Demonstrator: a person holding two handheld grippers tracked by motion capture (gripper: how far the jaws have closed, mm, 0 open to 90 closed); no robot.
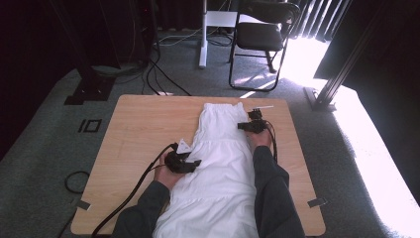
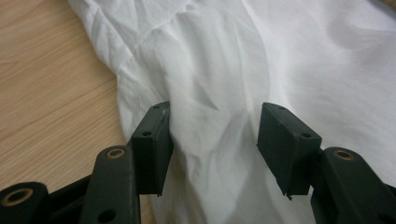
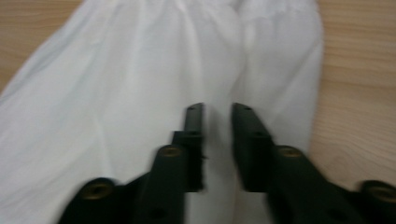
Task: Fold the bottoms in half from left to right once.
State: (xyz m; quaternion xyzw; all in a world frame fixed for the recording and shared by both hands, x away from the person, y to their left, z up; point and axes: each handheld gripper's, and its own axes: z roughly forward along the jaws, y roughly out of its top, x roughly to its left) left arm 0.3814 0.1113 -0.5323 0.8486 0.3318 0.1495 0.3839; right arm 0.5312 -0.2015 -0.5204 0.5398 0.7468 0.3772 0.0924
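Wooden table point(image 1: 143, 124): crumpled white garment point(image 1: 218, 158) under the left gripper point(image 2: 215, 135)'s spread fingers, right gripper point(image 3: 217, 140)'s clenched.

Black folding chair point(image 1: 262, 37) beyond wooden table point(image 1: 143, 129), on carpet point(image 1: 44, 144).

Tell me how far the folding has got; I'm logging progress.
Done: the white garment lies lengthwise on the wooden table, already narrowed into a long strip. In hand: the left gripper is open over the cloth's left edge; the right gripper, nearly closed, is at the right edge, pinching nothing visible. Left: no crosswise fold shows yet.
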